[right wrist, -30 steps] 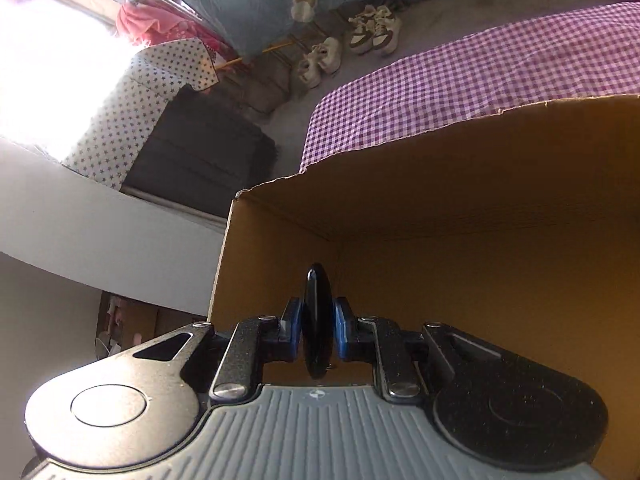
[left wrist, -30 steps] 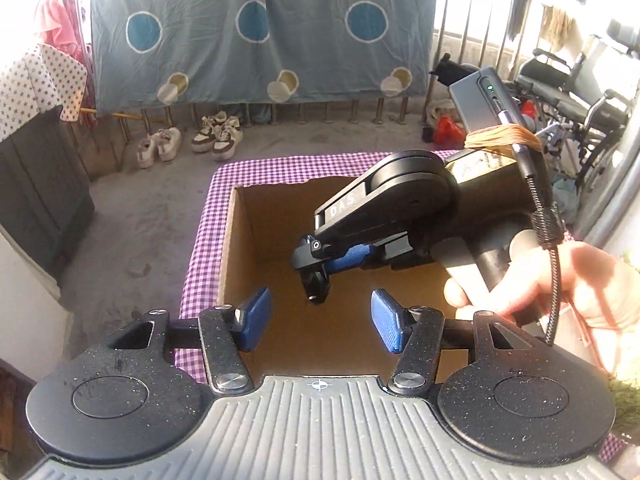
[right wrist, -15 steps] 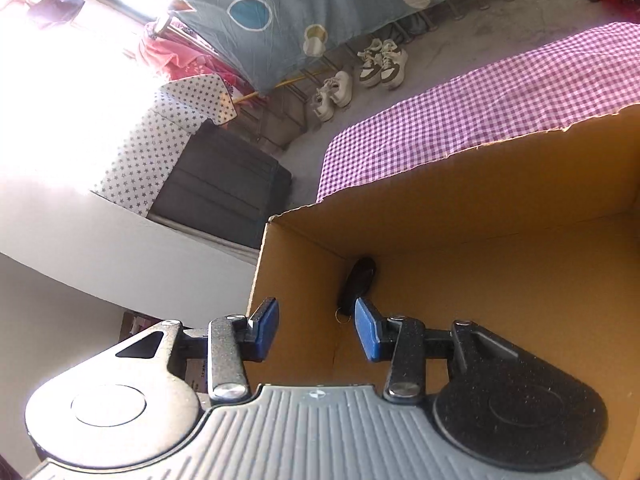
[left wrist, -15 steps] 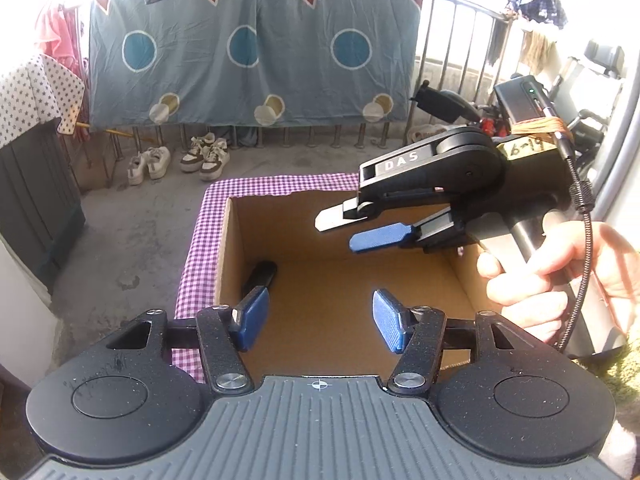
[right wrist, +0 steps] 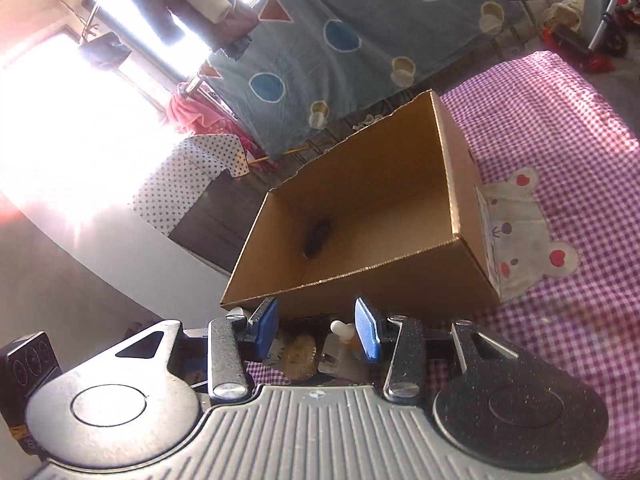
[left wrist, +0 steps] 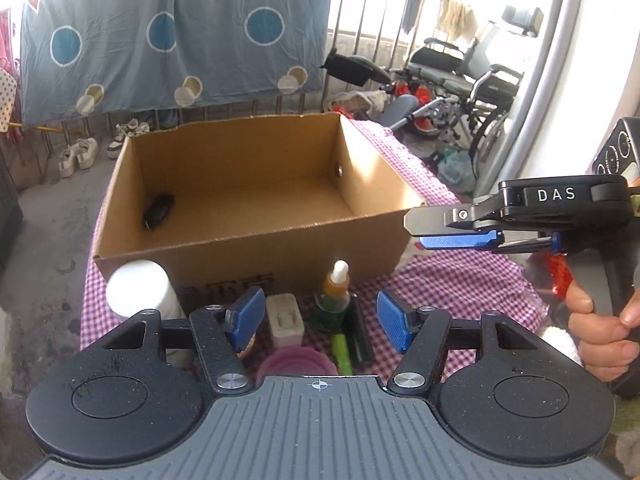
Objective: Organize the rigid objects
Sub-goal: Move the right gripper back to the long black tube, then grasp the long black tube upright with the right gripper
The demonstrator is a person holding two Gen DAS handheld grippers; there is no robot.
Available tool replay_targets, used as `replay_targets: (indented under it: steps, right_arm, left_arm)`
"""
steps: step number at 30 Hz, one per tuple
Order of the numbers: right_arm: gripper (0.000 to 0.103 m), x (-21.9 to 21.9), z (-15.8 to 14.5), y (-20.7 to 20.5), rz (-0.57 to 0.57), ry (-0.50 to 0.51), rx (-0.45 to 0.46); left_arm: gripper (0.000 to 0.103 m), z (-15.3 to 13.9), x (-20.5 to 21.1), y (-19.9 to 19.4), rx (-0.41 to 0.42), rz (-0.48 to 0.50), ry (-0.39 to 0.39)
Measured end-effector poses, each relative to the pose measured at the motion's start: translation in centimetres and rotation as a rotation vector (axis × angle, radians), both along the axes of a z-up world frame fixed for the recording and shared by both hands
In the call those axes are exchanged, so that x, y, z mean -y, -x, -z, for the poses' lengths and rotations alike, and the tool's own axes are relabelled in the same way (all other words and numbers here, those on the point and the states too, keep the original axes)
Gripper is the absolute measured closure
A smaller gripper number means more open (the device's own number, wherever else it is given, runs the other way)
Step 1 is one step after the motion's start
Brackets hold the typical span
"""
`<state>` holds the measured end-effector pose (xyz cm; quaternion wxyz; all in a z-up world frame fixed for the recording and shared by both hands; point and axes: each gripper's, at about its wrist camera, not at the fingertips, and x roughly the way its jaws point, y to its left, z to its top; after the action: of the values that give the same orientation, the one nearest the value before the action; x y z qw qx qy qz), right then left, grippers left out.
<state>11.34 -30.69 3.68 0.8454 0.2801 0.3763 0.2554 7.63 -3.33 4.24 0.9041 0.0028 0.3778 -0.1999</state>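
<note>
One item boxed: a dark object (left wrist: 158,211) lies on the floor of the box (left wrist: 256,240), against its left wall; by the look of it, the next pick is the step in hand.

Left wrist view, left gripper (left wrist: 320,320): jaws wide apart, holding nothing, poised over the row of things in front of the box.
Left wrist view, things near the jaws: a white block (left wrist: 285,321) and a dropper bottle (left wrist: 335,296) sit between the pads; a white bottle (left wrist: 140,292) stands just left of them; a green pen (left wrist: 342,350) and a pink cup (left wrist: 296,364) lie closer in.
Left wrist view, right gripper (left wrist: 440,228): off to the right of the box, seen side-on; its opening cannot be told here.

Right wrist view, right gripper (right wrist: 316,328): jaws well apart and empty, aimed at the box's near wall (right wrist: 360,284).
Right wrist view, things near the jaws: the dropper bottle (right wrist: 344,330) and a round gold piece (right wrist: 298,356) sit low between the pads.
Right wrist view, boxed item (right wrist: 318,238): well apart from the jaws, deep in the box.

Next move: probably lower one gripper over a single item, centre it between the pads, and close without knocking its neighbours.
</note>
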Motion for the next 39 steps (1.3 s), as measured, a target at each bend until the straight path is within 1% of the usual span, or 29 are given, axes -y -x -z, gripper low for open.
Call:
replay_targets:
  steps: [2,3,5,7,9,11,14,15,17,19,21,26,28,33,36,39]
  right_arm:
    - [0.058,-0.1,2.1,1.1,0.042,0.044,-0.005]
    - [0.058,-0.3,2.9,1.3,0.058,0.066,-0.009]
    - [0.058,-0.7,4.7,1.8,0.074,0.106,-0.027]
    - [0.061,-1.3,6.0,2.1,0.07,0.131,-0.044]
    - [0.063,-2.0,7.0,1.7,0.049,0.148,-0.056]
    - [0.064,-2.3,7.5,1.6,0.032,0.168,-0.062]
    - [0.066,-3.1,8.4,0.4,0.015,0.199,-0.079]
    - [0.067,-3.3,8.6,0.1,0.011,0.205,-0.083]
    - [0.071,-3.7,9.3,-0.9,-0.004,0.217,-0.097]
    - [0.076,-4.2,9.7,-1.5,-0.019,0.24,-0.105]
    - [0.077,-4.4,10.0,-1.8,-0.032,0.234,-0.106]
    - [0.078,-4.0,10.5,-2.1,-0.04,0.2,-0.114]
    - [0.08,-3.2,10.8,-2.0,-0.028,0.172,-0.129]
    - [0.08,-1.3,11.3,-1.1,0.014,0.123,-0.159]
    - [0.08,-0.3,11.4,-0.4,0.036,0.112,-0.166]
    - [0.08,0.6,11.4,0.2,0.052,0.096,-0.179]
  left_arm:
    - [0.041,1.9,1.5,0.5,-0.022,0.043,-0.012]
    - [0.043,2.8,2.5,0.9,-0.028,0.06,-0.031]
    - [0.043,4.1,4.1,1.4,-0.014,0.072,-0.076]
    - [0.043,4.9,5.6,1.8,0.024,0.087,-0.123]
    - [0.046,5.7,6.6,1.6,0.028,0.095,-0.16]
    - [0.048,6.1,7.1,1.1,0.02,0.101,-0.166]
    - [0.054,6.6,7.3,0.4,0.005,0.108,-0.16]
    - [0.058,6.7,7.4,0.3,0.001,0.115,-0.158]
    - [0.061,7.1,7.8,0.2,-0.004,0.123,-0.156]
    - [0.064,7.5,8.0,0.1,-0.014,0.134,-0.153]
    - [0.066,7.8,8.2,-0.2,-0.022,0.141,-0.153]
    - [0.066,8.2,8.3,-0.4,-0.032,0.149,-0.151]
    - [0.066,8.2,8.5,-0.4,-0.032,0.153,-0.157]
    - [0.066,8.7,9.4,-0.8,-0.058,0.162,-0.173]
    - [0.064,8.9,10.0,-1.0,-0.089,0.183,-0.155]
    - [0.064,9.2,10.8,-0.9,-0.104,0.208,-0.156]
